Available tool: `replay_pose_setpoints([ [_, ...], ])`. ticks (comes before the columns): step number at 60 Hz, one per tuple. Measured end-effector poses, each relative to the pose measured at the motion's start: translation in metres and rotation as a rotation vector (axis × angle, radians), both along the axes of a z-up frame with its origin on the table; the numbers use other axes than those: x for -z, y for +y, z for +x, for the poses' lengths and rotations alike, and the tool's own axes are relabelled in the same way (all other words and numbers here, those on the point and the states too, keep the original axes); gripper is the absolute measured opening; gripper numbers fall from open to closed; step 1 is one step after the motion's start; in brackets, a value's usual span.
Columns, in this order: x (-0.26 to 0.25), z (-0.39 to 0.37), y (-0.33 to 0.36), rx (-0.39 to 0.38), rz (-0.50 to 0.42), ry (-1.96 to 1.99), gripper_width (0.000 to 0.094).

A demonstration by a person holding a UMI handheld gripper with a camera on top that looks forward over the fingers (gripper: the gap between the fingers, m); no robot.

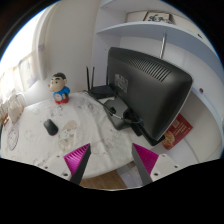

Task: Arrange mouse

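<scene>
Hovering over a white desk (95, 135), the gripper (112, 160) has its fingers spread apart with nothing between the pink pads (77, 156). Mouse (50, 126) lies on the desk at 10 o'clock from the fingers, well apart. Toy figure (61, 89) stands beyond it at 11 o'clock. Monitor (148, 88) at 1 o'clock, back facing the camera; router (100, 92) behind.

Tool (111, 163) with two dark fingers, triangular magenta pads (77, 157) on inner faces
</scene>
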State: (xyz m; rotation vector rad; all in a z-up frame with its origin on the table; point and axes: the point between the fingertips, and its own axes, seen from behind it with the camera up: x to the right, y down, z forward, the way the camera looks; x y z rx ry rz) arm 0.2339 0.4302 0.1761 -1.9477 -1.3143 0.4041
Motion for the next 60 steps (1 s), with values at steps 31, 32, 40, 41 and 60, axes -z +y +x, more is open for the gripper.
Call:
replay_pose_setpoints([
  [31, 0.034, -0.069, -0.17, -0.356, -0.078, -0.006, 0.0857],
  [32, 0.035, -0.071, -0.175, -0.362, -0.084, -0.001, 0.0855],
  [40, 0.043, -0.09, -0.201, -0.404, -0.093, 0.035, 0.0855],
  [41, 0.044, -0.094, -0.202, -0.407, -0.089, 0.042, 0.0856],
  [60, 0.106, -0.178, -0.218, -0.434, -0.075, 0.155, 0.0856],
])
